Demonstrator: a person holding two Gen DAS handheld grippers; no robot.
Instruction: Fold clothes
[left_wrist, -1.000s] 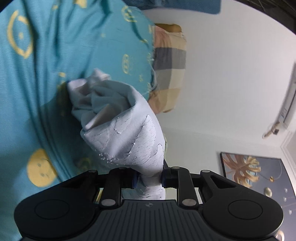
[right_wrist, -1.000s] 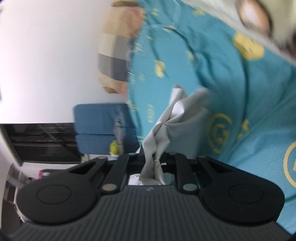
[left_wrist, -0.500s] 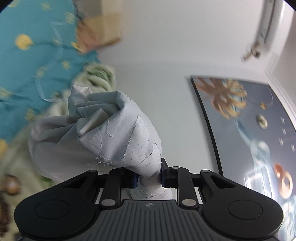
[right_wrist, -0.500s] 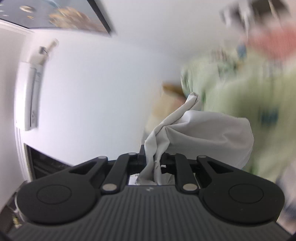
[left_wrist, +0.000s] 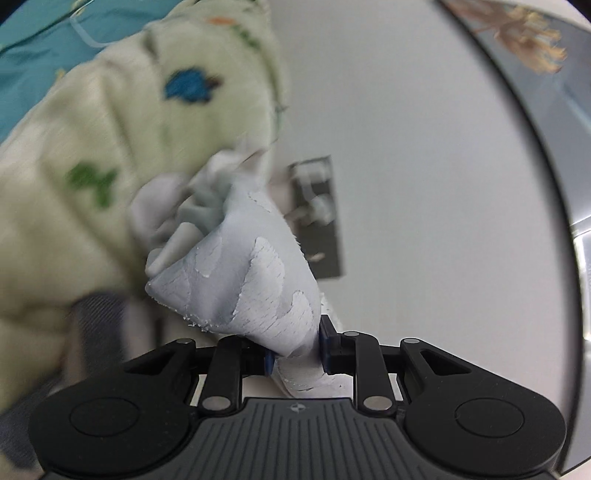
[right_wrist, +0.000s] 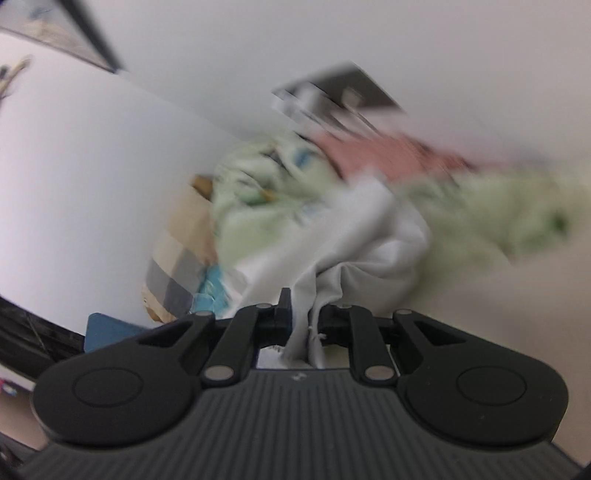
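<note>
Garment (left_wrist: 236, 280) now against wall, no legible writing.

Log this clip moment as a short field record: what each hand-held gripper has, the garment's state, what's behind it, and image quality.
left hand-held gripper: shut on pale grey garment, part with cracked print
right hand-held gripper: shut on another bunched part of the garment
garment state: crumpled, not yet folded
background: pale green patterned blanket, checked pillow, white wall
image quality: right wrist view heavily blurred
</note>
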